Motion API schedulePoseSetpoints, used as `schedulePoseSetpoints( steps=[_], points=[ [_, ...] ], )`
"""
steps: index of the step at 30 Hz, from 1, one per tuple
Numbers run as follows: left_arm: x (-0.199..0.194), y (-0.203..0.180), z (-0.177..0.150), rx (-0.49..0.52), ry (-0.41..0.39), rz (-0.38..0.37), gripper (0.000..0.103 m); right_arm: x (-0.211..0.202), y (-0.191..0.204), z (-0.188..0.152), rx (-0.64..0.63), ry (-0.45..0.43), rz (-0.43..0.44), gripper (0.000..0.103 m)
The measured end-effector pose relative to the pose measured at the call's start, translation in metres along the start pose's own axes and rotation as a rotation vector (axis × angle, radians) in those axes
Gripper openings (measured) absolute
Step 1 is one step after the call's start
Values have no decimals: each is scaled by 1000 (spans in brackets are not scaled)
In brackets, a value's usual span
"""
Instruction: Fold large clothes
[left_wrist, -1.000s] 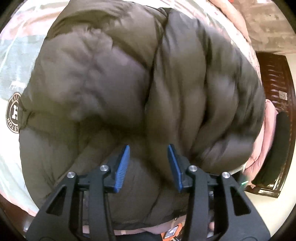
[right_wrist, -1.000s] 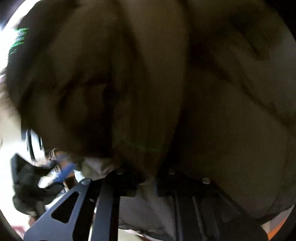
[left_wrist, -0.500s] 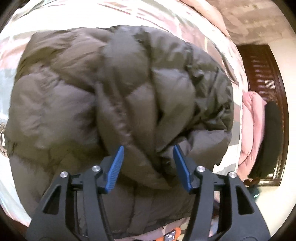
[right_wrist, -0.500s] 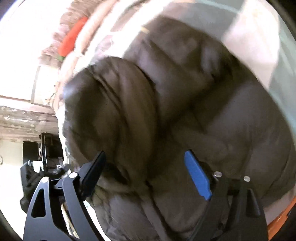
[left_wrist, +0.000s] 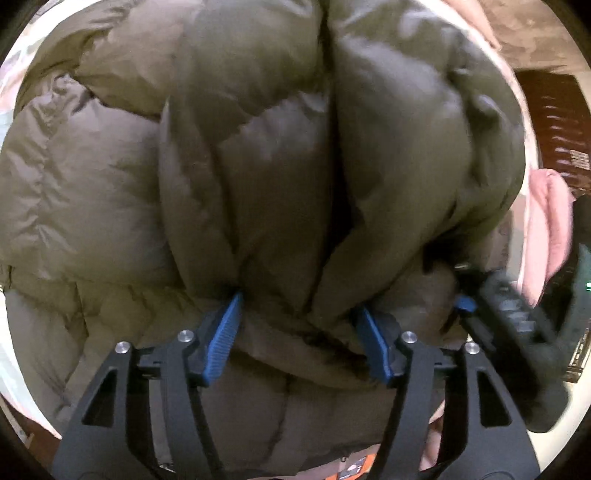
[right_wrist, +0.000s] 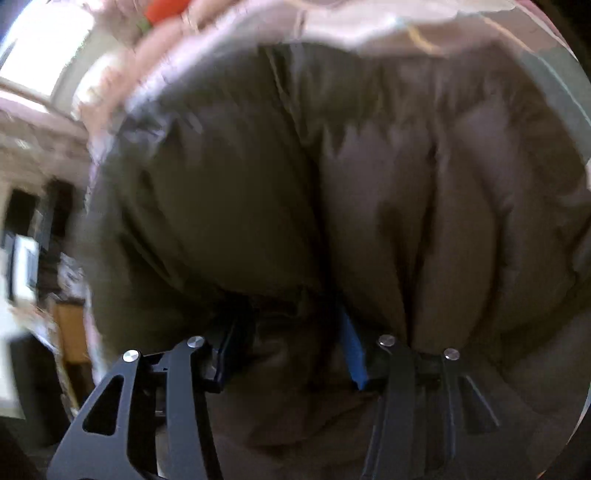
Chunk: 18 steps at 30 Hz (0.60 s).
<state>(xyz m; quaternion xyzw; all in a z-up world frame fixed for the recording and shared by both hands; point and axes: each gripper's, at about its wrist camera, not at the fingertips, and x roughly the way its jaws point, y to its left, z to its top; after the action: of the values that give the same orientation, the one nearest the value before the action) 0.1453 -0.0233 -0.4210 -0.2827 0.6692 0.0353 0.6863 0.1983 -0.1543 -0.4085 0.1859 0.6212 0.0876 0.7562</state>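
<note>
A large olive-brown puffer jacket (left_wrist: 258, 166) lies bunched on a bed and fills both views; it also shows in the right wrist view (right_wrist: 369, 203). My left gripper (left_wrist: 301, 314) is open, its blue pads pushed into the near edge of a thick folded roll of the jacket, with fabric bulging between the fingers. My right gripper (right_wrist: 291, 332) is open too, pressed against the jacket's near edge; its tips are partly buried under a puffy fold. In the left wrist view the right gripper (left_wrist: 517, 314) shows at the right edge, against the jacket.
Pale patterned bedding (left_wrist: 22, 48) lies under the jacket. A pink garment (left_wrist: 546, 221) and a dark wooden headboard (left_wrist: 554, 122) are at the right. In the right wrist view, pink bedding (right_wrist: 351, 22) lies beyond the jacket and blurred furniture (right_wrist: 33, 240) stands at the left.
Both grippers have moved in close to the jacket and pushed into its near folded edge. The right gripper, shut on fabric a second ago, opened wide and stands narrower now.
</note>
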Motion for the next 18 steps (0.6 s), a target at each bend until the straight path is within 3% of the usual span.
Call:
schedulePoseSetpoints(
  steps=[3,5,7,8,9,12,15,18],
  points=[
    [-7,0,-3,-22,-32,13,60,9,0,-7,-51,-10,-43,50],
    [-38,-8,-9,-6,-162,39,58,5,0,-6,-58,-7,-36,50],
    [-65,-18,-12,42,-261,56,60,-12,-8,-5,-14,-23,28,51],
    [-78,-26,-11,78,-314,73,62,-23,-13,-5,15,-48,62,54],
    [-83,-35,-4,98,-331,86,65,-39,-17,-6,43,-96,91,65],
    [-83,-44,4,138,-336,105,66,-78,-19,-10,37,-245,107,89],
    [-76,-59,16,144,-319,79,66,-96,-13,-8,-26,-319,153,90],
    [-53,-76,34,171,-287,135,66,-67,-7,5,-52,-241,59,89]
  ],
)
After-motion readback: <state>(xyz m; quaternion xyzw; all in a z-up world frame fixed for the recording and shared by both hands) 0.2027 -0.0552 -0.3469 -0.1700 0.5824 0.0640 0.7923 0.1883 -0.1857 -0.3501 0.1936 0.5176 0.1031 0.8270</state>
